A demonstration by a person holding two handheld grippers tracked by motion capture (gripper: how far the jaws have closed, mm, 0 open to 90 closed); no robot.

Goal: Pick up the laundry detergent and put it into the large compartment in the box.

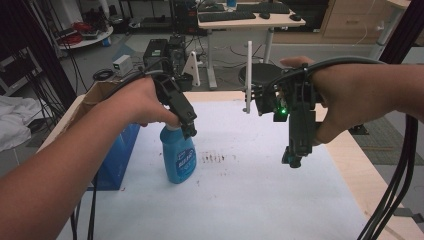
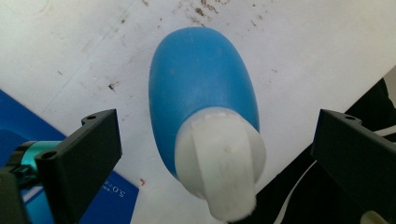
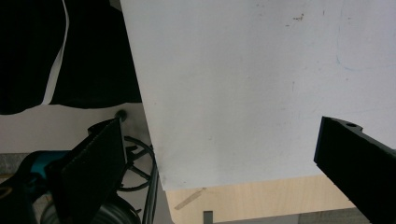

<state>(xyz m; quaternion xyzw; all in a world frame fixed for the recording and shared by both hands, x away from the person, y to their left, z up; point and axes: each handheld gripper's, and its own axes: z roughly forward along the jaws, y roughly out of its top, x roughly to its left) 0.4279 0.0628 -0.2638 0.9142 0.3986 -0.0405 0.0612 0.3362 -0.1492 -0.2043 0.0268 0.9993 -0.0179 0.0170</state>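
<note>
Blue spray bottle (image 1: pixel 178 156) stands upright on the desk (image 1: pixel 260 200), ungrasped: left tongs (image 2: pixel 212 140) gape astride its white neck, right tongs (image 1: pixel 294 159) hover released, empty.

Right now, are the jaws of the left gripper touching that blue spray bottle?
Apart. In the left gripper view, the left gripper has its jaws spread wide, with white table showing between each jaw and the blue spray bottle.
</note>
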